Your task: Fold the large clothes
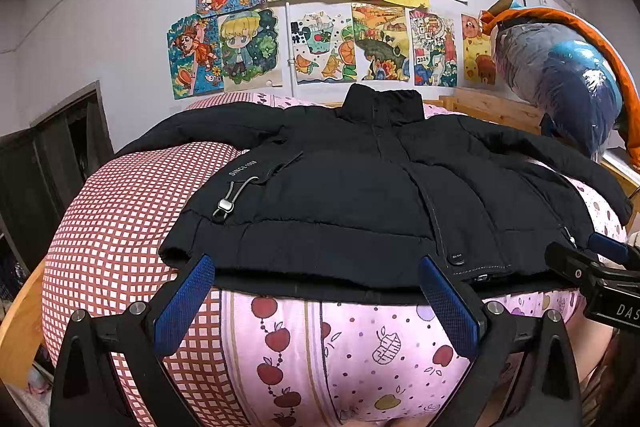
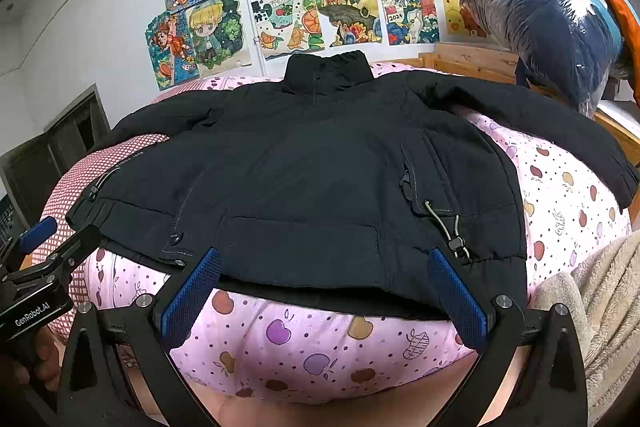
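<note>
Now | black puffer jacket (image 1: 360,187) lies flat, front up, on your pink apple-print bed sheet (image 1: 360,347) | left gripper (image 1: 320,291) spread wide, empty, at hem | right gripper (image 2: 324,283) likewise, hem between fingers.

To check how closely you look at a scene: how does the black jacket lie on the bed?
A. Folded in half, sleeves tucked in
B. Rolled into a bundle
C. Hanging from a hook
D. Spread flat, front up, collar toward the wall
D: the jacket lies spread on the bed, sleeves out to both sides, collar at the wall end, both tools open at its hem.
</note>
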Available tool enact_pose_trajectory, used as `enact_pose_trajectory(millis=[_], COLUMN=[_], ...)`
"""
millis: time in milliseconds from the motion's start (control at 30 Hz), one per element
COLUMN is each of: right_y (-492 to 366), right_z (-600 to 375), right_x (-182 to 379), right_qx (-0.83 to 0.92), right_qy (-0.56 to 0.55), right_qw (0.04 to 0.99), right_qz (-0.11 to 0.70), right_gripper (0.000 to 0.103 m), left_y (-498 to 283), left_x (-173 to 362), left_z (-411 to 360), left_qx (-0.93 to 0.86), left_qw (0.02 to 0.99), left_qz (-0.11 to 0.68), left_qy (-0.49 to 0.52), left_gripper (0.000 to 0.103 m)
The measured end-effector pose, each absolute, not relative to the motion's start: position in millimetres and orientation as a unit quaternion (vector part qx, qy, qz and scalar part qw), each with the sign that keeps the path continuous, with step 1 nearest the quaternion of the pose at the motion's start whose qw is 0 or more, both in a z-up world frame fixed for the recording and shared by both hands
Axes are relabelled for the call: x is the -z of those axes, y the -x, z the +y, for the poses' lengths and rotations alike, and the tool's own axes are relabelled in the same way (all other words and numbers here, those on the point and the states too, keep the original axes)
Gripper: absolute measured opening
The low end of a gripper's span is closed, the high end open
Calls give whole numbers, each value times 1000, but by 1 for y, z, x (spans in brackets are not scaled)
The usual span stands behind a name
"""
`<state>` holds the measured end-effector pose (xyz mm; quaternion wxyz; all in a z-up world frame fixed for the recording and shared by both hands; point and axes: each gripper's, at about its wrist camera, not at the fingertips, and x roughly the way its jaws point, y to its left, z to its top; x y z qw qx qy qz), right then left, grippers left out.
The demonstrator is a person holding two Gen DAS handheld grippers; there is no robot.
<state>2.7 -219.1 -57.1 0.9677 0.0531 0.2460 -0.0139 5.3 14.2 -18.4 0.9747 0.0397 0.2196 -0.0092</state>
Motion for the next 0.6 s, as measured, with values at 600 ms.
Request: enact_pose_trajectory(millis=[600], right_y=[-7], right_z=[-214], right_x=[68], right_qx=[14], right_qy=[-53], right_qw=[967], right_qz=[249], right_gripper=[102], left_y=[-4], left_x=[15], left_z=[15], left_qx=[-3], left_qw=[975], left_qz=[218], left_qy=[-46], left_gripper=[103])
